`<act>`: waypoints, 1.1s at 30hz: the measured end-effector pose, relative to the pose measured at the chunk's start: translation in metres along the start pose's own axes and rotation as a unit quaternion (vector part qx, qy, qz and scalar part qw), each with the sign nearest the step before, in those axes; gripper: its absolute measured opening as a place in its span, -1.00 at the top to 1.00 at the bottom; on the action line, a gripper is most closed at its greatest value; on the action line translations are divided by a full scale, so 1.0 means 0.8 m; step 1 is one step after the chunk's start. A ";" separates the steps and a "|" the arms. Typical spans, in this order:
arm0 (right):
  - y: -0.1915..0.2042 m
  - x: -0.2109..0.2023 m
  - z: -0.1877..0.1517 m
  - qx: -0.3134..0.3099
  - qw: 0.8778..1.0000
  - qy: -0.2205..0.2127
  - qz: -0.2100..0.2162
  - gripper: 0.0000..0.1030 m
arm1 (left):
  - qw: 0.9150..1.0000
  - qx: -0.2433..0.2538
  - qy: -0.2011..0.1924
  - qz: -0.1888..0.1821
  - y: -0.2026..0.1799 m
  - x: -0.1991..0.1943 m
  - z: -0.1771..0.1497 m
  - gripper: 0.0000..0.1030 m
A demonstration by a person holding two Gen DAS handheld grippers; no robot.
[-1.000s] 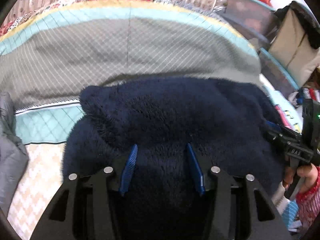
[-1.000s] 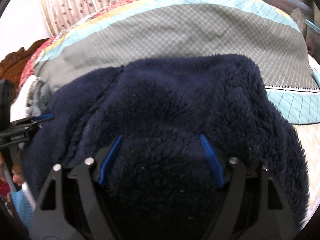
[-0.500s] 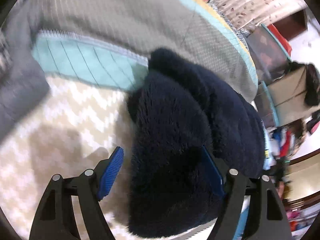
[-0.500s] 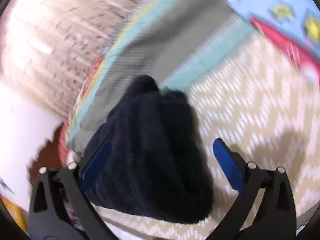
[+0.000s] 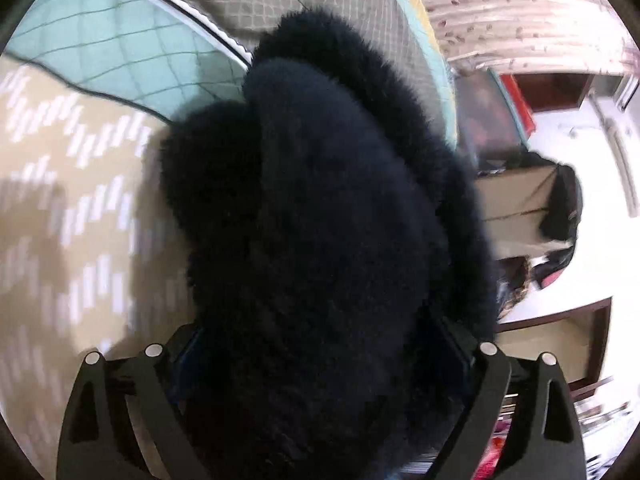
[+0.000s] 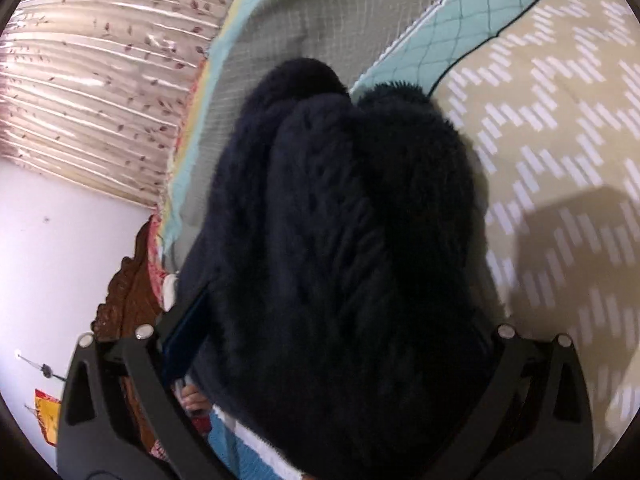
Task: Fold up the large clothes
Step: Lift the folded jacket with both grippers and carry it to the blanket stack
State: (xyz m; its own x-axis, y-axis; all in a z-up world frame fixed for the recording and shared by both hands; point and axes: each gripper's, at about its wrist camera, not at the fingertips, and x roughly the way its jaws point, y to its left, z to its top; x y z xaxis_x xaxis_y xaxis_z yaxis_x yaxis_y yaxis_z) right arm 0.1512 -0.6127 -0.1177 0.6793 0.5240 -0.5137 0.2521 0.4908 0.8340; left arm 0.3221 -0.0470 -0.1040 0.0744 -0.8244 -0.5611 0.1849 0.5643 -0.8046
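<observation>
Both tongs, left gripper and right gripper, stand spread wide around the bundled navy fleece (fluffy thing) filling each gap above the bed quilt.

A bed covered by a beige spread with a white zigzag pattern carries the load. A quilted blanket, grey with teal and yellow bands, lies across its far part. The folded navy fleece garment rests on the spread, overlapping the blanket's teal border.
</observation>
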 end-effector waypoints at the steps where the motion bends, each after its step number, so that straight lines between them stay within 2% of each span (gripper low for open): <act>1: -0.001 0.006 0.003 -0.002 1.000 -0.002 -0.004 -0.93 | 1.000 0.004 0.006 0.029 0.000 0.015 -0.002 -1.14; 3: 0.008 0.020 0.002 -0.017 1.000 -0.001 -0.021 -0.93 | 0.997 0.041 0.001 0.071 -0.025 0.030 -0.009 -1.18; 4: 0.013 0.022 0.002 -0.017 0.999 0.002 -0.033 -0.93 | 0.996 0.036 0.006 0.077 -0.030 0.034 -0.010 -1.15; 5: 0.015 0.021 0.001 -0.012 1.000 0.007 -0.028 -0.85 | 0.997 0.020 0.007 0.075 -0.034 0.035 -0.014 -1.06; 6: 0.021 0.021 -0.006 0.003 1.000 0.026 0.004 -0.77 | 0.998 0.011 0.006 0.067 -0.036 0.032 -0.019 -0.81; 7: 0.029 0.018 -0.015 0.009 0.999 0.039 0.030 -0.48 | 0.998 0.006 -0.001 0.063 -0.041 0.027 -0.025 -0.62; 8: 0.036 0.016 -0.022 0.006 0.998 0.043 0.038 -0.32 | 0.998 0.008 -0.008 0.061 -0.047 0.020 -0.033 -0.52; 10: 0.065 0.003 -0.048 -0.015 0.997 0.050 0.059 -0.22 | 0.998 0.030 -0.017 0.043 -0.067 0.001 -0.061 -0.28; 13: 0.113 -0.017 -0.091 -0.052 0.992 0.061 0.094 -0.15 | 0.998 0.061 -0.033 -0.001 -0.095 -0.034 -0.107 -0.20; 17: 0.178 -0.040 -0.149 -0.096 0.983 0.070 0.138 -0.14 | 0.990 0.103 -0.079 -0.049 -0.124 -0.109 -0.187 -0.20; 20: 0.233 -0.048 -0.194 -0.135 0.972 0.088 0.172 -0.13 | 0.986 0.106 -0.114 -0.056 -0.123 -0.164 -0.226 -0.20; 23: 0.289 -0.033 -0.228 -0.167 0.960 0.117 0.193 -0.13 | 0.982 0.104 -0.152 -0.049 -0.110 -0.227 -0.259 -0.20; 26: 0.361 0.000 -0.257 -0.214 0.943 0.146 0.208 -0.13 | 0.974 0.100 -0.200 -0.040 -0.092 -0.303 -0.271 -0.20; 28: 0.406 0.025 -0.273 -0.238 0.932 0.165 0.218 -0.13 | 0.965 0.104 -0.237 -0.032 -0.084 -0.356 -0.275 -0.20; 32: 0.508 0.098 -0.295 -0.285 0.906 0.196 0.243 -0.13 | 0.940 0.121 -0.319 -0.010 -0.074 -0.469 -0.274 -0.20; 33: 0.539 0.119 -0.300 -0.298 0.898 0.203 0.253 -0.13 | 0.931 0.124 -0.342 -0.004 -0.072 -0.503 -0.270 -0.20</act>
State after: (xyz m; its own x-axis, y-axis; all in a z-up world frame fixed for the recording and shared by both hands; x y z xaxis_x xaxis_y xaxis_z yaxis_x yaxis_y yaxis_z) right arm 0.1591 -0.1840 0.1446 0.2658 0.9360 -0.2308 -0.5140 0.3401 0.7875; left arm 0.0700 0.2616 0.1259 0.6639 -0.7112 -0.2310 0.4030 0.6005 -0.6907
